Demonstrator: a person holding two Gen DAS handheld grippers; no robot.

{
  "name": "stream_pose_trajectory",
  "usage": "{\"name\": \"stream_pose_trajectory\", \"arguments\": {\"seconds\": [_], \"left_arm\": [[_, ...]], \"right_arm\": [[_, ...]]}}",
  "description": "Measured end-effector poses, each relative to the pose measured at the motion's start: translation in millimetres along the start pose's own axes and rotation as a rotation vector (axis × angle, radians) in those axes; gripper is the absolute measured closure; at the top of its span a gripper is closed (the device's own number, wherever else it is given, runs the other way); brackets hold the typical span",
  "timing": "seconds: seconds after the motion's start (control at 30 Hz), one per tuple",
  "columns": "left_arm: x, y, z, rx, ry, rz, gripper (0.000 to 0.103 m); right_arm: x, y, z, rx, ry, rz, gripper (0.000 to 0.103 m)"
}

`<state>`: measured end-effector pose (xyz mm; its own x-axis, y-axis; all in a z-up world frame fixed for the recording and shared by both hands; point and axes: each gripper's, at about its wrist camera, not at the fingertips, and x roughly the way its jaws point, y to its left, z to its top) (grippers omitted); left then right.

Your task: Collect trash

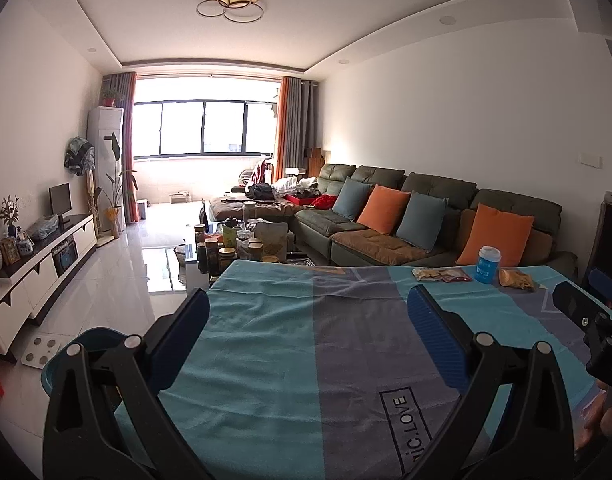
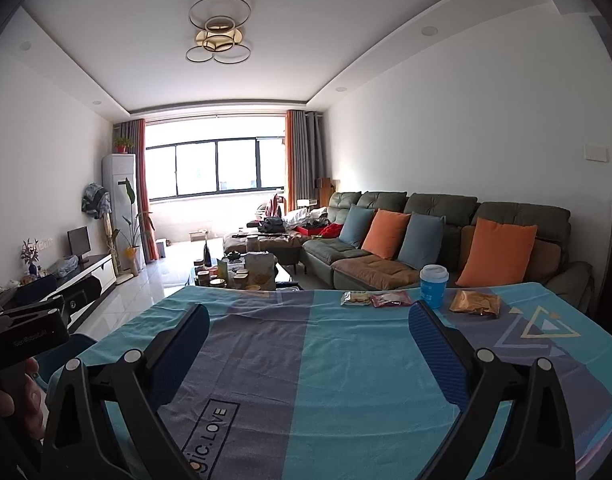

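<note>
A table under a blue and grey cloth fills the foreground. At its far right edge lie the trash items: a yellowish wrapper, a red wrapper, a blue paper cup with a white lid and a golden-brown wrapper. My left gripper is open and holds nothing, well short of the trash. My right gripper is open too, its right finger just in front of the cup.
A teal bin stands on the floor left of the table. Beyond the table is a coffee table crowded with jars. A green sofa with orange and blue cushions lines the right wall. A TV cabinet runs along the left.
</note>
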<state>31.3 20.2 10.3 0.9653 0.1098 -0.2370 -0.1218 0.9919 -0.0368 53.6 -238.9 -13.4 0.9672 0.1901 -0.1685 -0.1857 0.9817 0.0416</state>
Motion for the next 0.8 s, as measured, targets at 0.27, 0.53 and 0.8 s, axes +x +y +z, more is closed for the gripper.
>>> {"name": "stream_pose_trajectory", "arguments": {"seconds": [0.27,0.53,0.8], "left_arm": [[-11,0,-14,0.010,-0.028,0.003,0.005],[-14,4,-24,0.004,-0.028,-0.010,0.005],[-17,2,-25,0.017,-0.049,-0.019,0.005]], "right_arm": [[-5,5,-4,-0.021,-0.002,-0.029,0.007],[-19,14,-9,-0.036,-0.017,-0.064,0.007],[-16,16,-10,-0.030,-0.003,-0.063,0.007]]}}
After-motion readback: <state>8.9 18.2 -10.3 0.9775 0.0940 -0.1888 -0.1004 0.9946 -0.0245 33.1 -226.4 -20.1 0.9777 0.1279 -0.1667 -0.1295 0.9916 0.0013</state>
